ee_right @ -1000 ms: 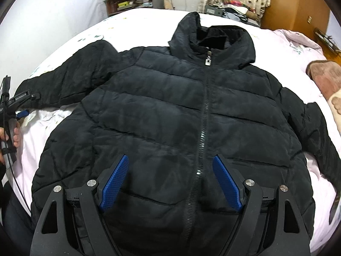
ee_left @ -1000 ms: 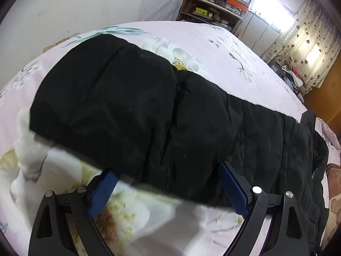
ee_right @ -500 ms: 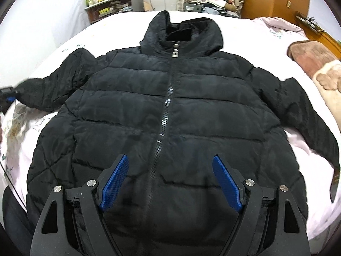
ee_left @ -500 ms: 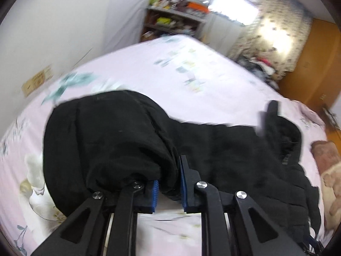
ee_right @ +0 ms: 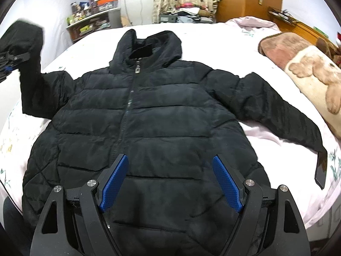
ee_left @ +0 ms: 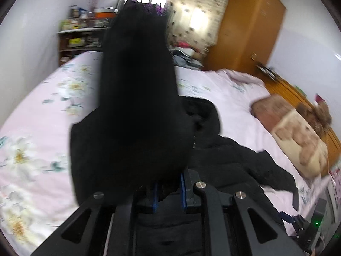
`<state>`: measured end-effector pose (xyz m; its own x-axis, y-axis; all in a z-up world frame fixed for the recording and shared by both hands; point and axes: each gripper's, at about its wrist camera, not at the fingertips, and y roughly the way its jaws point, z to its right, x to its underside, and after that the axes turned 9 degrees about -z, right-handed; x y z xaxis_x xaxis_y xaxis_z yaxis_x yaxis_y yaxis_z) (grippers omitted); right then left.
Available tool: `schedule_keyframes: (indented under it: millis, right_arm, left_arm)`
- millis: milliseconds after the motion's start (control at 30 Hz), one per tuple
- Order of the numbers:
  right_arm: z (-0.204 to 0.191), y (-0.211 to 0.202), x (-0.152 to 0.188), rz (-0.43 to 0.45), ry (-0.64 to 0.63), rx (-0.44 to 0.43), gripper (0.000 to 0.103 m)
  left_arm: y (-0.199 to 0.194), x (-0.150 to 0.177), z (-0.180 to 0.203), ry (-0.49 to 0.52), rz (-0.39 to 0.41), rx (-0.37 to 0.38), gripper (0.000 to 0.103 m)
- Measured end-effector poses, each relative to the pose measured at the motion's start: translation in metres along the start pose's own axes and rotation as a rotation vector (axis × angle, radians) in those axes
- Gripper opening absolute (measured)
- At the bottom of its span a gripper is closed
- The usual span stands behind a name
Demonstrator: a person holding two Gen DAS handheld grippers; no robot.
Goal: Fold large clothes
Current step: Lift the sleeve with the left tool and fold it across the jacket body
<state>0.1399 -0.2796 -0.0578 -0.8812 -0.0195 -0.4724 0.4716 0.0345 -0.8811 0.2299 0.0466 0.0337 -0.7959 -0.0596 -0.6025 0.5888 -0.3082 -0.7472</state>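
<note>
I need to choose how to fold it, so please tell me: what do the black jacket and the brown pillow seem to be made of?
The black jacket looks like padded synthetic shell cloth, matte with a faint sheen: stitched horizontal puffy bands and a zipper show. The brown pillow seems soft plush or fleece, with a fuzzy printed surface. Neither fibre can be confirmed by sight.

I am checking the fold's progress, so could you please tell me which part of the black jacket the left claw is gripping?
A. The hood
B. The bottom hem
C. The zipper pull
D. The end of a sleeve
D: the left claw is shut on the end of the sleeve, raised off the bed, while the jacket lies flat, zipped, under the open right claw.
</note>
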Motion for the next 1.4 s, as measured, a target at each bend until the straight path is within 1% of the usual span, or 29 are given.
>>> schedule_keyframes:
  millis: [167,333,400,467,500,533,567,633,667,733,767,800,833,867,900,933,967,1000,1033,1067,1133,1200,1233,1267,1300,1333,1400]
  right_arm:
    - [0.022,0.007,0.003,-0.011,0.045,0.009,0.081]
    - [0.041,0.021,0.007,-0.037,0.081,0.014,0.081]
    - [0.046,0.026,0.008,-0.045,0.092,0.011,0.081]
    - [0.049,0.029,0.007,-0.048,0.099,0.007,0.081]
    - [0.05,0.03,0.006,-0.046,0.102,0.002,0.081]
    - [0.051,0.031,0.006,-0.044,0.104,-0.001,0.081]
    - [0.051,0.031,0.004,-0.04,0.105,-0.004,0.081]
    - [0.05,0.031,0.0,-0.031,0.104,-0.012,0.081]
    - [0.049,0.032,-0.003,-0.026,0.104,-0.016,0.081]
    - [0.047,0.034,-0.009,-0.02,0.102,-0.027,0.081]
    - [0.044,0.036,-0.013,-0.019,0.098,-0.034,0.081]
    - [0.042,0.038,-0.018,-0.018,0.094,-0.041,0.081]
    - [0.039,0.041,-0.023,-0.014,0.089,-0.05,0.081]
    - [0.037,0.043,-0.028,-0.01,0.084,-0.058,0.081]
    - [0.033,0.045,-0.033,-0.005,0.077,-0.061,0.081]
    - [0.03,0.047,-0.039,0.0,0.071,-0.061,0.081]
    - [0.028,0.05,-0.046,0.008,0.064,-0.061,0.081]
    - [0.025,0.053,-0.053,0.014,0.058,-0.062,0.081]
    - [0.022,0.058,-0.061,0.018,0.049,-0.06,0.081]
    - [0.019,0.062,-0.068,0.022,0.038,-0.057,0.081]
    - [0.011,0.072,-0.085,0.03,0.006,-0.058,0.081]
    - [0.005,0.083,-0.102,0.04,-0.02,-0.06,0.08]
    - [0.003,0.091,-0.111,0.037,-0.031,-0.054,0.075]
    - [0.001,0.099,-0.118,0.028,-0.038,-0.054,0.065]
    - [0.001,0.11,-0.127,0.015,-0.046,-0.053,0.06]
    - [0.002,0.124,-0.134,-0.002,-0.051,-0.038,0.057]
    - [0.007,0.149,-0.14,-0.059,-0.046,0.0,0.057]
  left_arm:
    - [0.057,0.004,0.036,0.073,-0.099,0.076,0.016]
    - [0.119,0.017,0.049,0.09,-0.216,0.14,0.016]
    - [0.137,0.026,0.066,0.085,-0.262,0.162,0.018]
    - [0.157,0.031,0.075,0.064,-0.325,0.189,0.026]
    - [0.161,0.034,0.076,0.054,-0.35,0.213,0.028]
    - [0.163,0.038,0.077,0.048,-0.368,0.238,0.035]
    - [0.161,0.042,0.082,0.044,-0.372,0.261,0.047]
    - [0.144,0.04,0.081,0.038,-0.352,0.33,0.063]
    - [0.139,0.037,0.083,0.039,-0.338,0.362,0.067]
    - [0.117,0.03,0.081,0.056,-0.306,0.414,0.069]
    - [0.104,0.026,0.077,0.073,-0.267,0.416,0.069]
    - [0.093,0.02,0.07,0.086,-0.225,0.396,0.069]
    - [0.082,0.014,0.058,0.093,-0.175,0.358,0.069]
    - [0.077,0.009,0.042,0.087,-0.135,0.302,0.069]
    - [0.075,0.003,0.023,0.062,-0.111,0.223,0.069]
    - [0.079,-0.001,0.004,0.029,-0.114,0.144,0.068]
    - [0.085,-0.004,-0.012,-0.001,-0.126,0.09,0.067]
    - [0.093,-0.006,-0.029,-0.03,-0.142,0.049,0.067]
    - [0.104,-0.006,-0.045,-0.056,-0.164,0.02,0.062]
    - [0.114,-0.005,-0.053,-0.074,-0.187,0.005,0.056]
    - [0.134,0.001,-0.057,-0.076,-0.228,-0.001,0.055]
    - [0.148,0.01,-0.045,-0.026,-0.242,-0.019,0.055]
    - [0.155,0.012,-0.038,-0.003,-0.247,-0.047,0.055]
    - [0.16,0.014,-0.034,0.014,-0.248,-0.073,0.055]
    - [0.164,0.016,-0.032,0.028,-0.243,-0.093,0.055]
    - [0.166,0.02,-0.031,0.036,-0.238,-0.108,0.056]
    - [0.168,0.021,-0.035,0.025,-0.23,-0.107,0.056]
